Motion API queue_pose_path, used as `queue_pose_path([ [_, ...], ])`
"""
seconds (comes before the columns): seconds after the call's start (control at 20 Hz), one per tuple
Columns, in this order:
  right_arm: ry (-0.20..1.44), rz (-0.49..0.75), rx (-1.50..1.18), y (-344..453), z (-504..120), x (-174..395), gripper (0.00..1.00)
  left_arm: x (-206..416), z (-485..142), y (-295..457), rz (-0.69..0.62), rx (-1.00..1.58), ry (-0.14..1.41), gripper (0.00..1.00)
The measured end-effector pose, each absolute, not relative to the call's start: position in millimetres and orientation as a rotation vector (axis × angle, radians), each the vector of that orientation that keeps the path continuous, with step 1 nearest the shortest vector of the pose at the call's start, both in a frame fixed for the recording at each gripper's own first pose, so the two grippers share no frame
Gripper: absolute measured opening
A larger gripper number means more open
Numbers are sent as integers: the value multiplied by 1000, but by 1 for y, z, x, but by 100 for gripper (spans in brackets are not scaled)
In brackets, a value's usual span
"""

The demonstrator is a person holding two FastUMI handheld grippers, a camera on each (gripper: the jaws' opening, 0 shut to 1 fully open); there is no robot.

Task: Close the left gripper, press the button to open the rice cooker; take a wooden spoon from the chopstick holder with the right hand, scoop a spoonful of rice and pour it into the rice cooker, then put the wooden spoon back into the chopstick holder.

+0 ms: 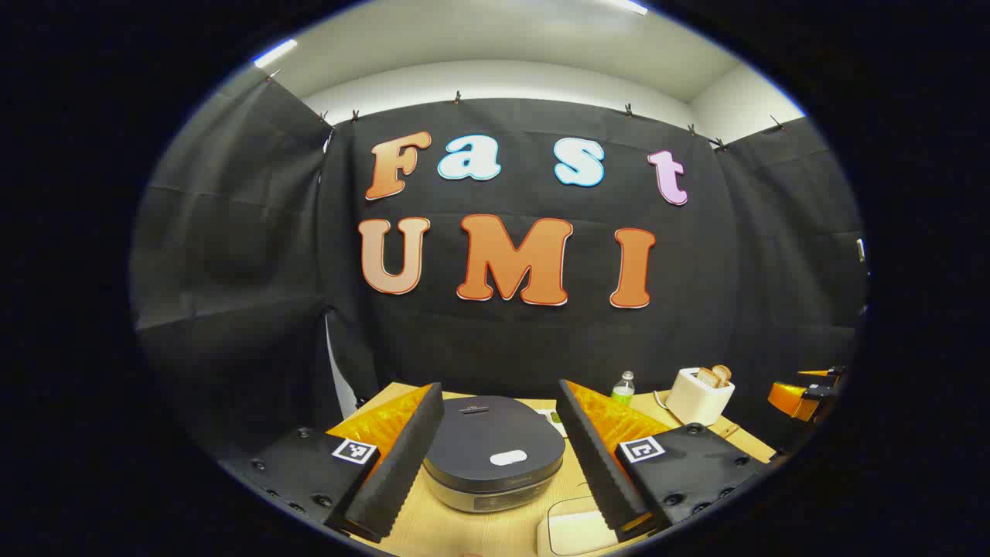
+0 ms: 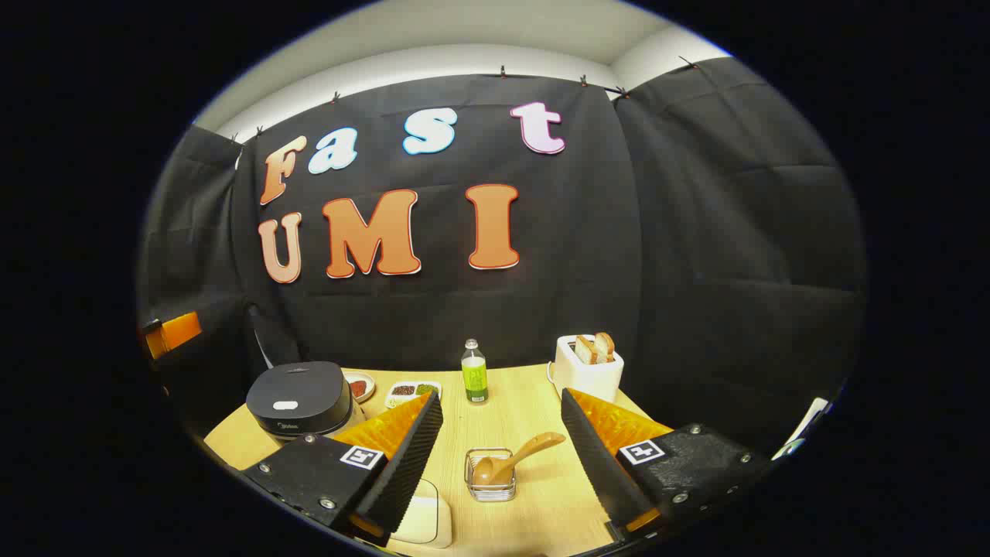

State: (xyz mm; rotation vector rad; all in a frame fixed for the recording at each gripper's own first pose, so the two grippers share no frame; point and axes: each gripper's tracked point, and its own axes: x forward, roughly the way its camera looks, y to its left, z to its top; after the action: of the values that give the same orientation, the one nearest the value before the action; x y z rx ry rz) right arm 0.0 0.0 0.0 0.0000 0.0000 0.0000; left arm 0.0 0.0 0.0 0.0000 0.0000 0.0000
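Note:
A dark grey rice cooker (image 1: 493,452) with its lid down sits on the wooden table, its white oval button (image 1: 508,458) on top near the front. My left gripper (image 1: 499,464) is open, its fingers standing either side of the cooker, short of it. In the right gripper view the cooker (image 2: 300,398) stands at the left. A wooden spoon (image 2: 517,459) leans in a small wire chopstick holder (image 2: 490,476) straight ahead of my open right gripper (image 2: 503,456), which holds nothing. A white container (image 2: 421,514) lies by the right gripper's left finger.
A white toaster (image 2: 586,366) with bread slices stands at the back right, a green bottle (image 2: 474,373) at the back centre. Small dishes (image 2: 412,391) of ingredients lie behind the cooker. The other gripper's orange part (image 1: 800,396) shows at the right edge of the left gripper view.

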Motion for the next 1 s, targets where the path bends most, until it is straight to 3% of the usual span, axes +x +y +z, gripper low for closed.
queue_pose_path([
  [0.05, 3, 6, -11, 0, 1, 6, 100, 0, 2, -1, 7, 1, -4, 96],
  [0.15, 12, 40, -8, 5, 3, 13, 95, 0, 4, -6, 28, 10, -5, 97],
  [0.2, 13, 56, 0, 6, 4, 15, 100, -1, 2, -7, 40, 11, -1, 98],
  [0.25, 11, 67, 5, 6, 6, 17, 95, -2, 3, -10, 45, 9, 1, 98],
  [0.4, 10, 83, -16, -5, 4, 21, 95, -6, 8, -22, 53, 6, -1, 96],
  [0.65, 9, 80, -29, -24, 1, 23, 95, -11, 18, -24, 79, 3, -19, 100],
  [1.0, -3, 30, 0, -41, 6, 16, 95, -6, 23, -30, 57, 5, -20, 95],
])
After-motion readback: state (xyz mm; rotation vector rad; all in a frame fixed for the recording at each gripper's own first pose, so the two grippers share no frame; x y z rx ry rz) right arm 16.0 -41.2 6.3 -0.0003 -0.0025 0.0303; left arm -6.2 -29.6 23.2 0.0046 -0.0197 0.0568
